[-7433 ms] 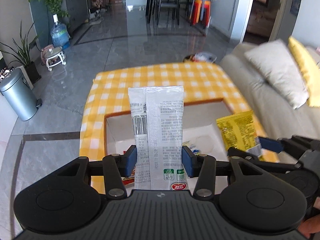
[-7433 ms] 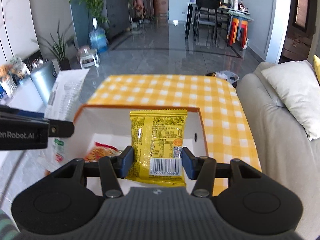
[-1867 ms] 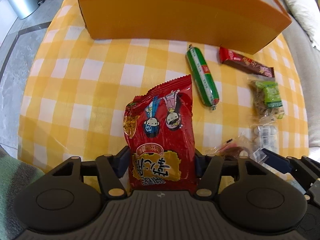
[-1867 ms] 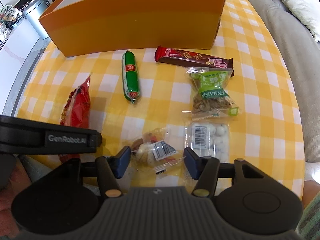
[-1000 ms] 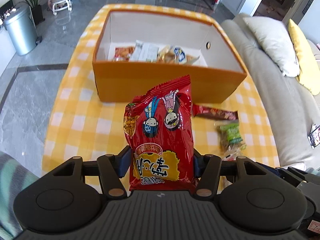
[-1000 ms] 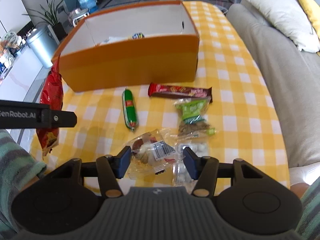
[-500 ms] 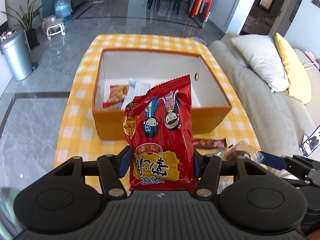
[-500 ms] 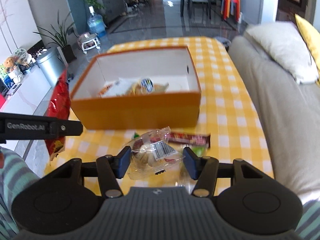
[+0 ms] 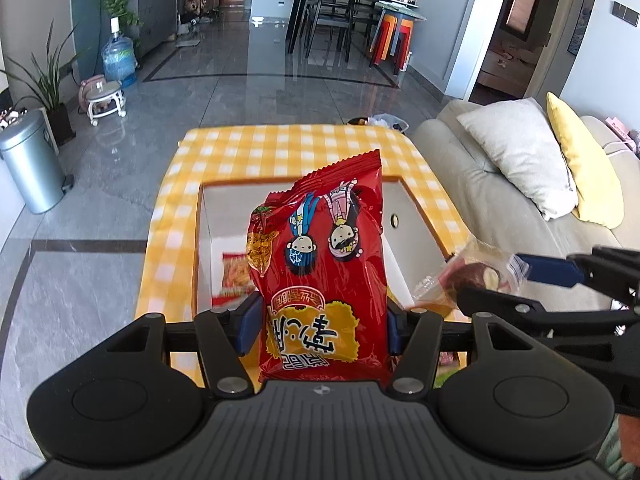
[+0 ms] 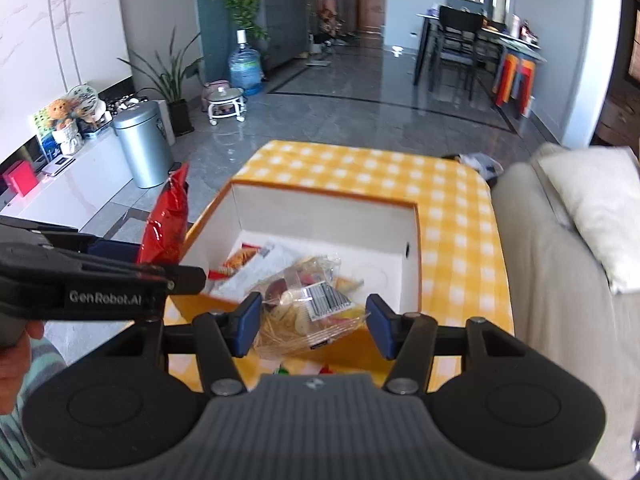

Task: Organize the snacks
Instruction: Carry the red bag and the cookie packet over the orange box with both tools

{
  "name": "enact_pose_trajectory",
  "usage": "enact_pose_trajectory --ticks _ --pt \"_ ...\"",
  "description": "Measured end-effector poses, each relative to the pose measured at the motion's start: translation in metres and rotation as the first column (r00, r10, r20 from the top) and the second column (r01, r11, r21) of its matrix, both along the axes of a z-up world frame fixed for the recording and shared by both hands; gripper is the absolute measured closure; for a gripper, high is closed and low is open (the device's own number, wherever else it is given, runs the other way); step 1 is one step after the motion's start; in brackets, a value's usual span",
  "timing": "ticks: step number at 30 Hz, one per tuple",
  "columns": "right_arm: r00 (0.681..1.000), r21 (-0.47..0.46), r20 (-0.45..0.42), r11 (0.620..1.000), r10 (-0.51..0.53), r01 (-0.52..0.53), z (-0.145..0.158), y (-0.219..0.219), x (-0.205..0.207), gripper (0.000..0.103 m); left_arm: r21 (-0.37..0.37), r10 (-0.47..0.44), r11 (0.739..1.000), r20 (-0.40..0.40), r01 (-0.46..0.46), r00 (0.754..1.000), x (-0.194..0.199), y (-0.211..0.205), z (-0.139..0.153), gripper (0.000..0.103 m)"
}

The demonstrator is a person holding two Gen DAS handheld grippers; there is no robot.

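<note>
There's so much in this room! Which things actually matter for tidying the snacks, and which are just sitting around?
Part of the job:
- red snack bag, in the left gripper
- clear snack packet, in the right gripper
- orange box

Just lying about:
- metal bin
- water bottle
- white pillow

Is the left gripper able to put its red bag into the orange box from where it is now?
Probably yes. The left gripper holds the red bag above the orange box, whose top is open, and nothing blocks the way down.
</note>
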State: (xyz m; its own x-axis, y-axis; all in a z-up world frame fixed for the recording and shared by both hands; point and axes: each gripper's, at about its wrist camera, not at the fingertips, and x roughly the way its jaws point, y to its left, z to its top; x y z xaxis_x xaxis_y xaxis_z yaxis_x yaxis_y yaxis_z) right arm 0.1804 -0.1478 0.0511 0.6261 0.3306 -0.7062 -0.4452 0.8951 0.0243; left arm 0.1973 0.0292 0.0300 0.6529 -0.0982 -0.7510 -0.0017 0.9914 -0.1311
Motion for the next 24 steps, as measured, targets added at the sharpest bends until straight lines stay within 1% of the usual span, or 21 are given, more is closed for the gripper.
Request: enact_pose_trajectory --ticks 5,8,10,12,16,19,24 --pt "0.999 -0.063 0.004 0.997 0.035 -0.035 0.005 0.009 0.034 0.049 0.026 -0.019 0.999 -0.005 0.019 1.0 0.022 -0.004 -0.001 0.037" --pt "0.998 -0.064 -0.037 0.997 0.044 -0.046 0.004 0.013 0.058 0.049 0.045 -0.015 0.999 -0.014 0.016 1.0 0.035 -0.004 -0.004 0.037" --pt "0.998 -0.073 -0.042 0.996 0.049 -0.052 0.002 0.015 0.072 0.049 0.042 -0.017 0.999 -0.025 0.018 1.0 0.045 -0.001 -0.008 0.037" --pt "0.998 -0.096 -0.03 0.993 0.06 -0.063 -0.004 0.019 0.082 0.049 0.053 -0.012 0.998 -0.048 0.015 0.999 0.057 0.001 -0.014 0.037" --pt "0.997 -0.072 -0.059 0.995 0.058 -0.063 -0.018 0.019 0.105 0.049 0.052 -0.012 0.999 -0.099 0.018 0.995 0.079 0.006 -0.029 0.037" --pt "0.996 -0.107 -0.052 0.991 0.076 -0.081 -0.03 0.019 0.118 0.049 0.054 -0.031 0.998 -0.138 0.039 0.99 0.097 0.006 -0.041 0.037" --pt "0.991 -0.167 -0.107 0.981 0.083 -0.1 -0.058 0.018 0.146 0.049 0.027 -0.065 0.997 -0.215 0.072 0.974 0.119 -0.002 -0.065 0.037"
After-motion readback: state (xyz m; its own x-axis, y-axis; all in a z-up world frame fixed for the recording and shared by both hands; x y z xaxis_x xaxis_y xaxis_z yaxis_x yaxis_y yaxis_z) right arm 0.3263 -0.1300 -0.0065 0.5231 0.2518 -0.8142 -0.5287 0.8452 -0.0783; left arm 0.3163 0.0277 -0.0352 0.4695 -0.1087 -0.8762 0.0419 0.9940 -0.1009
